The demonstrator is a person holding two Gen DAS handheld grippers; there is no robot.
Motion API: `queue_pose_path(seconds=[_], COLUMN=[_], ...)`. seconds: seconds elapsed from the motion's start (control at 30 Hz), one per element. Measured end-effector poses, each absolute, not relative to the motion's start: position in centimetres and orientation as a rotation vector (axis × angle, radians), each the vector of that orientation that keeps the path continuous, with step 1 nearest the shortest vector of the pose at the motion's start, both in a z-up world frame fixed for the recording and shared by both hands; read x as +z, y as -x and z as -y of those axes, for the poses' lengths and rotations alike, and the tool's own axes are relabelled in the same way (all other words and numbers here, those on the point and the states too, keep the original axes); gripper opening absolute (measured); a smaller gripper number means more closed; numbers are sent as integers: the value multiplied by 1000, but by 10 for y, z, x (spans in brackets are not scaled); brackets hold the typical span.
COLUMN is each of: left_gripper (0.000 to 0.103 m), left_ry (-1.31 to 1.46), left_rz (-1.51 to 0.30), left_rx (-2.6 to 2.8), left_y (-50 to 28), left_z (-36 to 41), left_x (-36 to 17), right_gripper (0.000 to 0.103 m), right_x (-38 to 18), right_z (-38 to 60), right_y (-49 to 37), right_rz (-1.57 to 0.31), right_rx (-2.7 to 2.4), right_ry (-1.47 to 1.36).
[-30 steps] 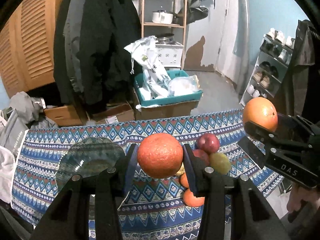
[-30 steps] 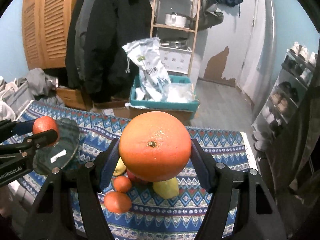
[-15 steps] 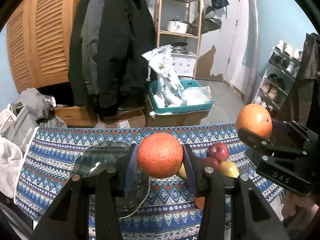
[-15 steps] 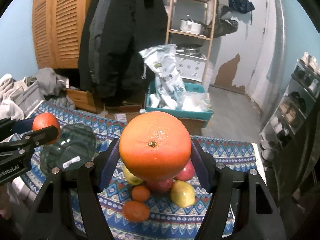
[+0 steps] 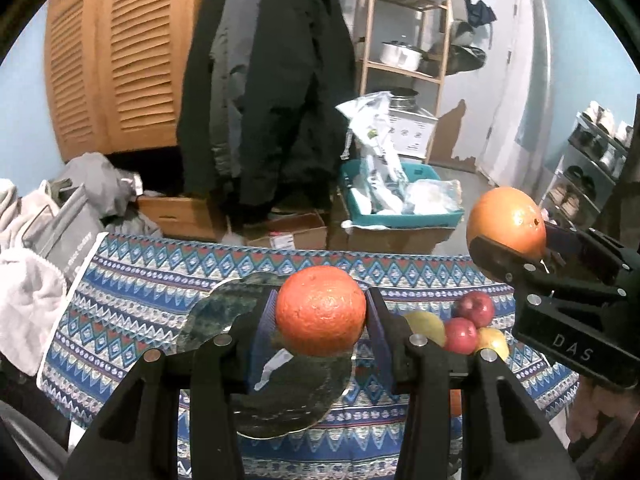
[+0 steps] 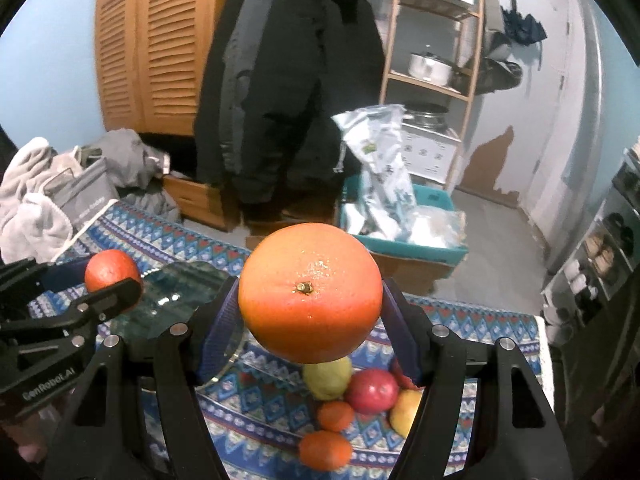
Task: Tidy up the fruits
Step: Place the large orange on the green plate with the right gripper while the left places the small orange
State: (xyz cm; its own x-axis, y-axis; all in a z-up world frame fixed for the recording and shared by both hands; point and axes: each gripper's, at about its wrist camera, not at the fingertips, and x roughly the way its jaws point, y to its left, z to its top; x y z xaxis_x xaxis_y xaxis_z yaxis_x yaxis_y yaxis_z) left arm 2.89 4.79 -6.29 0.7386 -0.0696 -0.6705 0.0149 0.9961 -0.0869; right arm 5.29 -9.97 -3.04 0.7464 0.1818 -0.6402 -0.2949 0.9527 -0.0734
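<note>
Oranges sit clenched in both grippers' jaws — right gripper [image 5: 516, 236] marked "DAS", left gripper [image 6: 108, 276] "GenRobot.AI".

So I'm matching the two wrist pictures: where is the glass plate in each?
Left wrist: the glass plate lies low in the middle, partly behind the left gripper and its orange.
Right wrist: it lies left of centre, beside the big orange.
Shared landmark: the teal bin beyond the table.
</note>
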Motion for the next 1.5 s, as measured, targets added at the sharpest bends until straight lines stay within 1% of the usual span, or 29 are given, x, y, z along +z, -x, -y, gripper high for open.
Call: queue_pose_path(seconds=[0.27,0.67,1.07,1.27,1.5], left_gripper=[45,45,45,46,46], left_ry=[113,129,162,165,170], left_rz=[-773,-877,-1042,-1102,-1157], left_rx=[19,125,154,151,155], left_y=[-34,-50,-67,-71,-73], left_z=[-82,-127,-143,-144,-145], left_x=[-79,-125,-184,-201,-215], right_gripper=[69,69,69,69,69], right_x=[-44,-90,-164,-185,-196], right_z=[60,16,-11,-17,-21], right_y=[-70,-105,-126,-127,-126], right_rz=[-734,-853,-1056,-1122,-1153], right_rx=[327,384,410,421,423], right_ry=[177,162,191,237,261])
